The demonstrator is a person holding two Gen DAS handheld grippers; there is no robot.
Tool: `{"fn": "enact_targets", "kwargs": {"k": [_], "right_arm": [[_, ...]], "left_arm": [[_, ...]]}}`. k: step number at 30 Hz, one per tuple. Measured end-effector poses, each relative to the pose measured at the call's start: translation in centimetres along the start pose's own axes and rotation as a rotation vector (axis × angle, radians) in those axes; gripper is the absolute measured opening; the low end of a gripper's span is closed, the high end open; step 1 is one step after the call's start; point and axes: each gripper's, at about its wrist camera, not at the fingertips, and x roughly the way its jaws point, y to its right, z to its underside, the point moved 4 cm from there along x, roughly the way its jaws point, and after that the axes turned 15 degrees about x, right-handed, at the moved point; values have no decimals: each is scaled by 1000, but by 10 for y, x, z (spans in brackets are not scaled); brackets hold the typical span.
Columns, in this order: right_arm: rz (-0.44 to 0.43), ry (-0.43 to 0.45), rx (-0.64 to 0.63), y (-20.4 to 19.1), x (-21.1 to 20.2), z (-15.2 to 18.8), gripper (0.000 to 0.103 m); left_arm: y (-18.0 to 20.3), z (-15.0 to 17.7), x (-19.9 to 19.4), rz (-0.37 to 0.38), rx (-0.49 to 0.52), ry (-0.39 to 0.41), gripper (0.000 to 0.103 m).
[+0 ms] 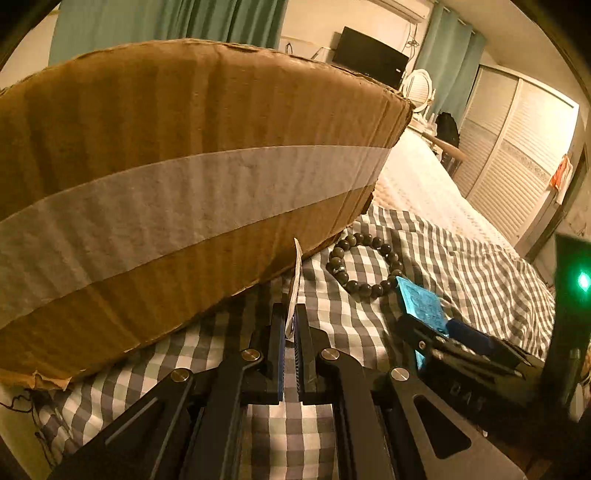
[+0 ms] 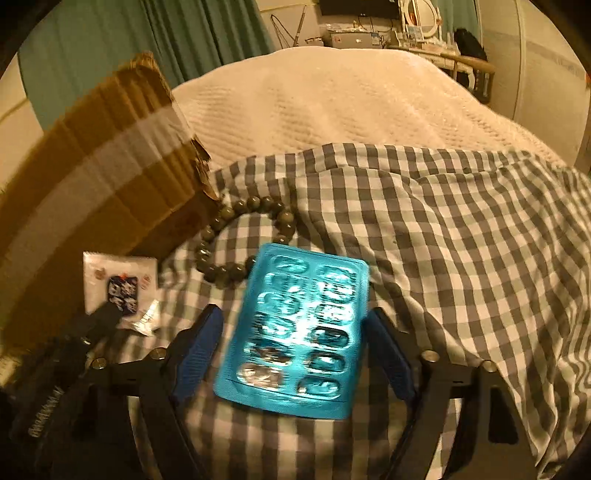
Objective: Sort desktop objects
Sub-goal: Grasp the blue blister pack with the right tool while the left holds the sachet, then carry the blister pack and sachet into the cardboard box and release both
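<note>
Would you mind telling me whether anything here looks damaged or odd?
The cardboard box is worn: its corner beside the bead bracelet is torn and frayed. Several pockets of the blue blister pack look crushed or emptied.

A grey-and-white checked cloth (image 2: 424,206) lies rumpled over a cream quilted bedspread (image 2: 332,99) that runs back to the far end of the room. Teal curtains (image 1: 177,18) hang along the back wall, with a dark flat screen (image 1: 369,55) and a round white-framed mirror (image 1: 419,86) beside them. White louvred wardrobe doors (image 1: 517,147) fill the right-hand wall, an orange cloth (image 1: 561,171) hanging at their edge.
</note>
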Motion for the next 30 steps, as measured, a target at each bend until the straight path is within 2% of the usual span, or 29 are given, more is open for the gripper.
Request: {"fn": "enact_targets", "kwargs": {"k": [2, 4, 8, 13, 19, 25, 28, 30], "right_arm": [[36, 60, -46, 2, -11, 3, 71], [22, 87, -58, 7, -25, 4, 71], [-29, 119, -5, 23, -56, -5, 71], [-108, 155, 48, 26, -94, -17, 71], [-216, 212, 37, 4, -135, -38, 71], [-317, 249, -11, -34, -168, -56, 71], [-375, 253, -32, -58, -175, -65, 71], [-402, 242, -45, -74, -171, -71, 71]], "left_arm": [[1, 0, -1, 2, 4, 1, 4], [2, -1, -1, 4, 8, 0, 4], [8, -4, -5, 18, 22, 10, 4], [25, -19, -25, 60, 57, 77, 4], [34, -48, -60, 100, 81, 189, 4], [6, -86, -118, 71, 48, 335, 4], [-21, -101, -144, 23, 19, 403, 4], [-42, -110, -152, -20, 1, 418, 4]]}}
